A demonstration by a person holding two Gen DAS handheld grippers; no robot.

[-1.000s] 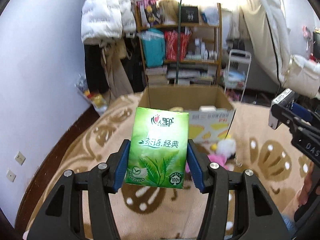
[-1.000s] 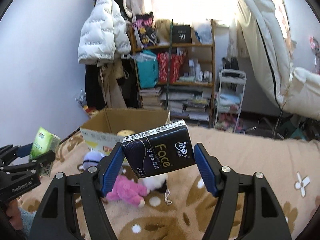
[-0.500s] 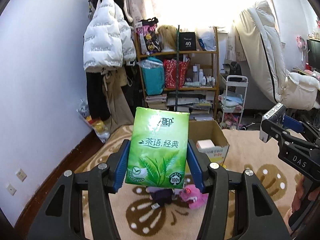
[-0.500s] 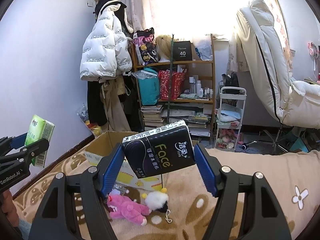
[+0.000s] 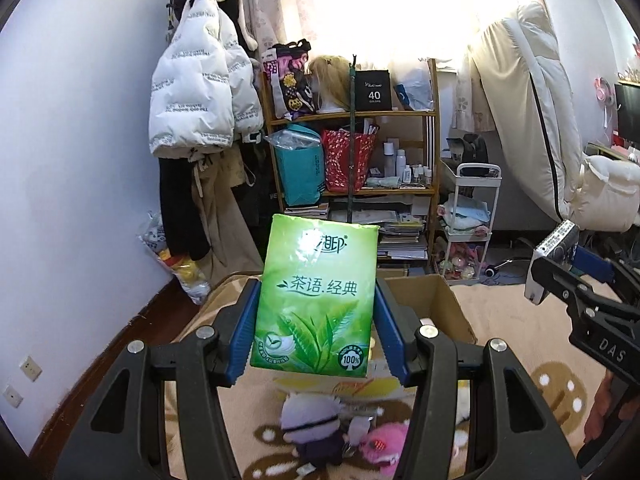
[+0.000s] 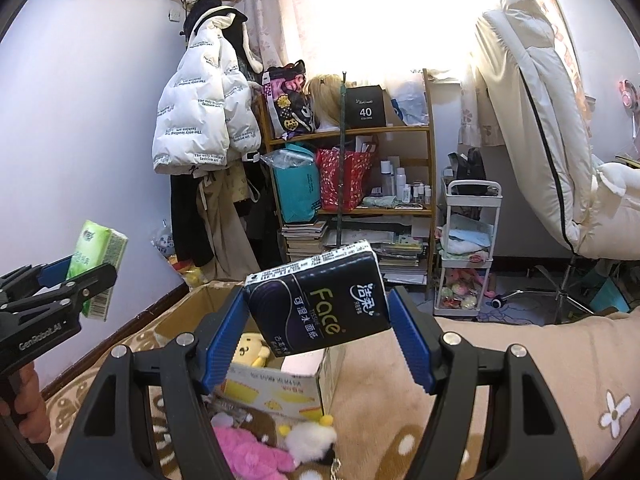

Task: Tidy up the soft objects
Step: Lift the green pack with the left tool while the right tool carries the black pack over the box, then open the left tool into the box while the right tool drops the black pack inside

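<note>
1. Since a second ago I have lifted both packs higher; the open brown cardboard box (image 5: 436, 300) now sits lower, just behind my left jaws.
2. My left gripper (image 5: 316, 334) clamps the green plastic tissue pack (image 5: 316, 300), printed "茶语.经典" and "100%".
3. My right gripper (image 6: 318, 334) clamps the tilted black tissue pack (image 6: 320, 300), labelled "Face", above the box.
4. A pink plush toy (image 6: 248, 454) lies below my right jaws.

You face a wooden shelf (image 5: 352, 152) packed with bags, bottles and books. Left of that shelf hangs a white puffer jacket (image 5: 196, 96) on the wall. Right of the shelf stands a small white cart (image 6: 470, 248), and further right a cream reclining chair (image 6: 552, 140). A bright curtained window (image 6: 380, 12) glows above the shelf.
</note>
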